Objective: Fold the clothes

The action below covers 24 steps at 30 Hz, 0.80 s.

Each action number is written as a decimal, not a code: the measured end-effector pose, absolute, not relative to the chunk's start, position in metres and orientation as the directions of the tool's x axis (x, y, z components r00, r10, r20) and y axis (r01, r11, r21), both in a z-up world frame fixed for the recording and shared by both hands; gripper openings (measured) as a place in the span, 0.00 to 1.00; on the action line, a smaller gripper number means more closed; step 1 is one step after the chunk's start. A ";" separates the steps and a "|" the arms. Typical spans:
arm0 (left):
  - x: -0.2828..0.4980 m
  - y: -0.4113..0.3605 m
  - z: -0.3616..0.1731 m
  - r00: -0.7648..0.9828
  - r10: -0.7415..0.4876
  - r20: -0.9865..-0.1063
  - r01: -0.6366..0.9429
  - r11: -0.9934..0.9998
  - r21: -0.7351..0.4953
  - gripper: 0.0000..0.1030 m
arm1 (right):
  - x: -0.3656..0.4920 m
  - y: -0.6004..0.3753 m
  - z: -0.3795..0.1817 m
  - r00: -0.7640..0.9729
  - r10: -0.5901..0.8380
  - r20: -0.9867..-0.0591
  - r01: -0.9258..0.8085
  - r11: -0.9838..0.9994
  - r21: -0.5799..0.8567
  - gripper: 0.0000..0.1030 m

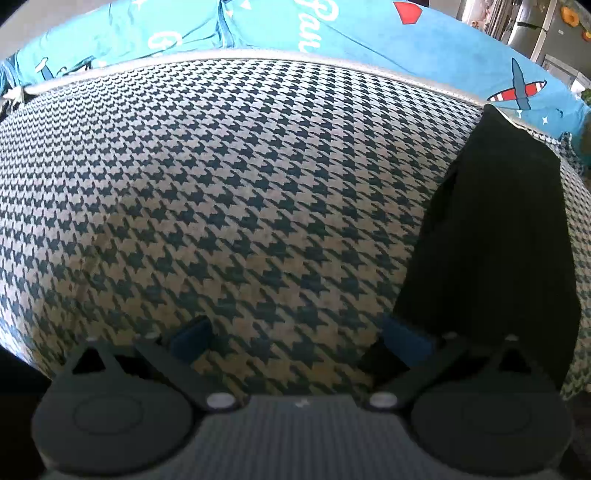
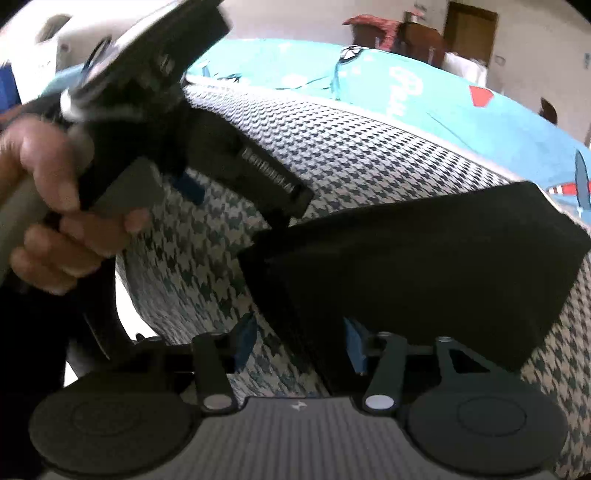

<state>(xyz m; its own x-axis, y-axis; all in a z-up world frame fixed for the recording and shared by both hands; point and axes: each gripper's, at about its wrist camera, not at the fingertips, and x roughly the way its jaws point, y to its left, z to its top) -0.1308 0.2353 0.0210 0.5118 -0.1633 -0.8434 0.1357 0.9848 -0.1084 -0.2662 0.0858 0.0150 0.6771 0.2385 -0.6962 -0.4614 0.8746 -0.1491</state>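
A black garment point(image 1: 491, 240) lies folded into a flat rectangle on the right part of a houndstooth-patterned cover point(image 1: 221, 184). My left gripper point(image 1: 299, 339) hovers open over the bare cover. Its right blue pad sits at the garment's near-left corner, and nothing is between its fingers. In the right wrist view the black garment point(image 2: 424, 266) fills the centre right. My right gripper point(image 2: 301, 343) is open, with the garment's near-left edge running between its blue pads. A hand point(image 2: 66, 221) holds the left gripper point(image 2: 243, 199) at the upper left, above the cover.
A bright blue sheet point(image 1: 369, 44) with plane prints lies beyond the houndstooth cover's point(image 2: 369, 147) grey far edge. Wooden furniture point(image 2: 417, 33) and a door stand at the back of the room. The cover's near-left edge drops off toward a pale floor point(image 2: 125, 295).
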 end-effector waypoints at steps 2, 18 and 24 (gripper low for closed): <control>-0.139 0.246 0.025 0.501 -0.180 -0.847 0.138 0.982 -0.127 1.00 | -0.265 0.090 0.010 0.679 0.225 -0.698 -0.470 0.864 -0.179 0.50; -0.214 0.312 0.050 0.364 -0.374 -0.853 0.182 0.927 -0.328 1.00 | -0.266 0.088 0.004 0.772 0.158 -0.616 -0.400 0.874 -0.277 0.07; -0.209 0.301 0.053 0.328 -0.415 -0.849 0.175 0.909 -0.377 1.00 | -0.246 0.051 0.015 0.738 0.253 -0.625 -0.311 0.950 0.018 0.07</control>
<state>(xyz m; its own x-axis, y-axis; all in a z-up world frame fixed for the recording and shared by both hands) -0.2092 0.3008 0.0529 0.3277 -0.4152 -0.8487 0.1751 0.9094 -0.3773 -0.2456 0.0511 0.0153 0.7382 0.2532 -0.6253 -0.3110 0.9502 0.0176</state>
